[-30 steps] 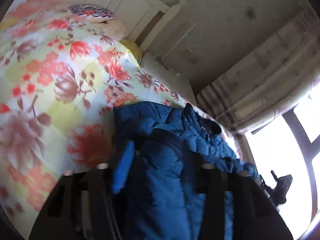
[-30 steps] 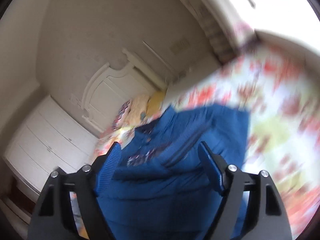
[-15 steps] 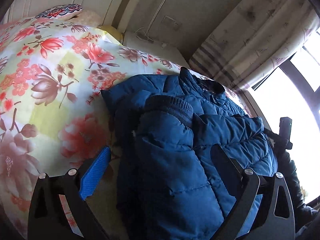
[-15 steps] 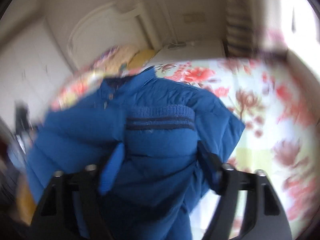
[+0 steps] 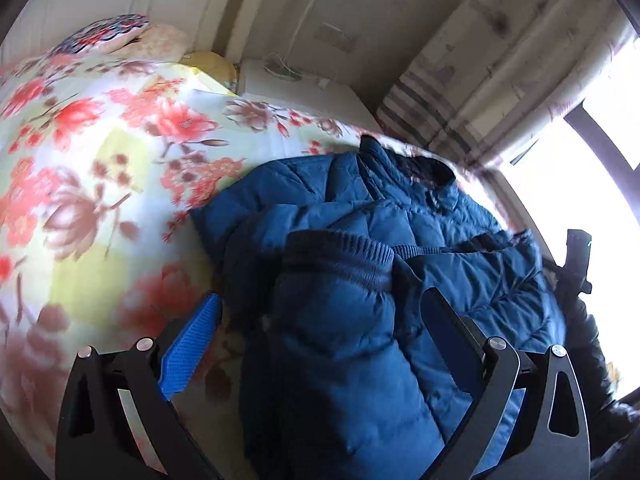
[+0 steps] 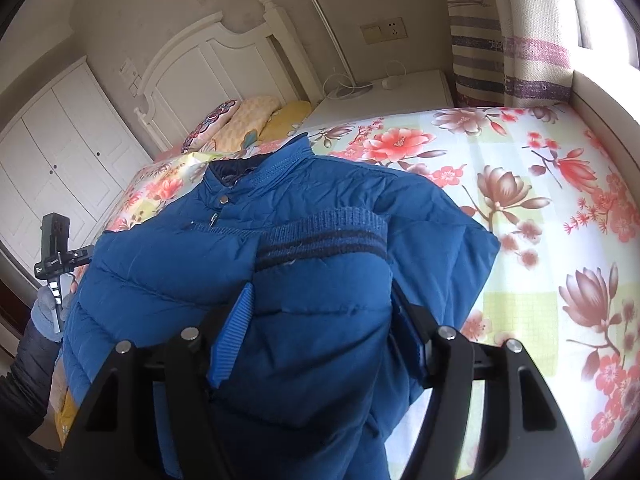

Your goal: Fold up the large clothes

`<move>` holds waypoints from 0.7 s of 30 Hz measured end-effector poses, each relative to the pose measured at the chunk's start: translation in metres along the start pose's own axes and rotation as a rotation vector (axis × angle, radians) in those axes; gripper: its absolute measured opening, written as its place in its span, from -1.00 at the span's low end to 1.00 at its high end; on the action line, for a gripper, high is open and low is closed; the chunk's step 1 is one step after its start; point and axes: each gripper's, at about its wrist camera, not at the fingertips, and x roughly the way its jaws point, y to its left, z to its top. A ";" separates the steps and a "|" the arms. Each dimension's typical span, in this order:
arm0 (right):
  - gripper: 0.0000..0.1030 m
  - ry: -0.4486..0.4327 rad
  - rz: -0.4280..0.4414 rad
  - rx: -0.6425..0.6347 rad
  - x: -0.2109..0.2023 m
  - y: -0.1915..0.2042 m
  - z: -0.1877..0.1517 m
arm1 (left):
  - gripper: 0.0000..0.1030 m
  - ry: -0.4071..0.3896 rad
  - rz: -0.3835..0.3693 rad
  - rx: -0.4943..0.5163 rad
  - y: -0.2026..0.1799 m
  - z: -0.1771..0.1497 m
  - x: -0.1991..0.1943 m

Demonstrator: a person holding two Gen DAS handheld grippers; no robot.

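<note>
A: Quick status. Where's the jacket (image 6: 304, 280)?

B: Flat on the flowered bedspread (image 6: 560, 208), collar twd the headboard (image 6: 208, 64) and pillows (image 6: 256, 116). Both sleeves are folded in across the chest now; the two knit cuffs (image 5: 340, 256) meet near the middle.

A: What changed in the last sec?

B: Left gripper (image 5: 320, 340) let go. A sec ago its fingers were narrow, pinched on the sleeve; by half a sec ago they'd sprung wide and they've stayed wide. The sleeve lies loose btwn them, pads not touching it.

A: And the right?

B: Right gripper (image 6: 324, 332) came in over its own sleeve, view's gone from blurred to steady. Fingers about half spread, one each side of the sleeve (image 6: 320, 304) just below the striped cuff. Look like they're touching the padding, but can't tell if it's a real pinch or just resting.

A: So sleeves done?

B: I'd say so, once the right lets go. Next is prob. folding the body bottom to collar. Puffy fabric, may spring back open.
</note>
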 end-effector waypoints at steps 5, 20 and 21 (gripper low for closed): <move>-0.52 -0.088 -0.101 -0.147 -0.019 0.030 -0.004 | -0.41 -0.073 0.094 0.132 -0.027 0.001 0.003; -0.78 -0.397 -0.124 -0.172 -0.134 0.101 0.043 | -0.63 -0.387 0.125 0.208 -0.098 0.047 -0.127; -0.78 -0.378 -0.141 -0.150 -0.125 0.097 0.061 | -0.62 -0.356 0.155 0.210 -0.096 0.081 -0.115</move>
